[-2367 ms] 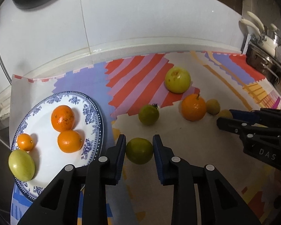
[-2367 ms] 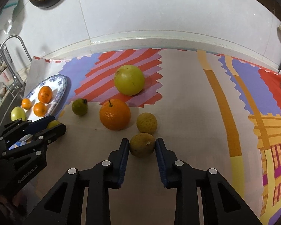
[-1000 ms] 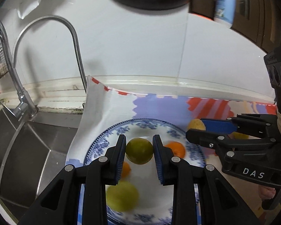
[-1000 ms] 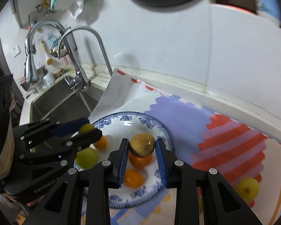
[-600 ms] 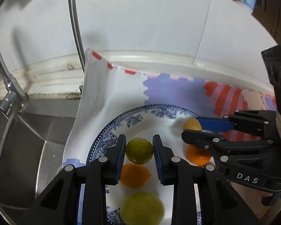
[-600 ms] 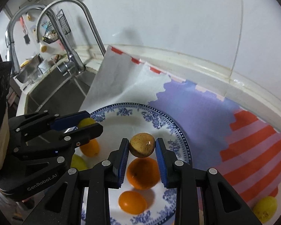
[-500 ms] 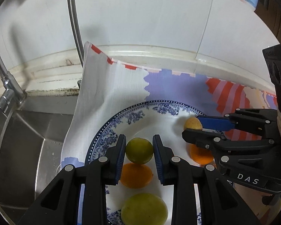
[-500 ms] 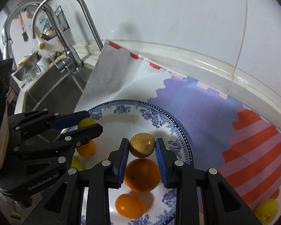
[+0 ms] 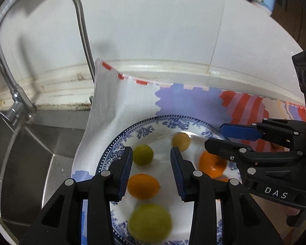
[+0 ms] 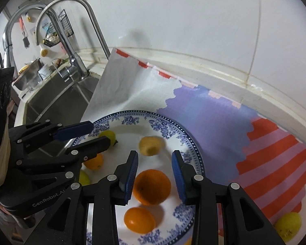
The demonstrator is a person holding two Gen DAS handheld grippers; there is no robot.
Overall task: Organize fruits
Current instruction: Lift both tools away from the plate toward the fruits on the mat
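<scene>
A blue-and-white plate lies on the patterned mat beside the sink. My left gripper is open above it; a small green fruit lies on the plate by its left finger. My right gripper is open; a brownish-yellow fruit lies on the plate just ahead of it. The plate also holds a large orange, two smaller oranges and a yellow-green fruit. Each gripper shows in the other's view.
A steel sink with a tall curved tap lies left of the plate. A white tiled wall stands behind. A yellow fruit rests on the striped mat at the right.
Both grippers have opened and let go of their fruits. The green fruit and the brownish-yellow fruit now lie on the plate.
</scene>
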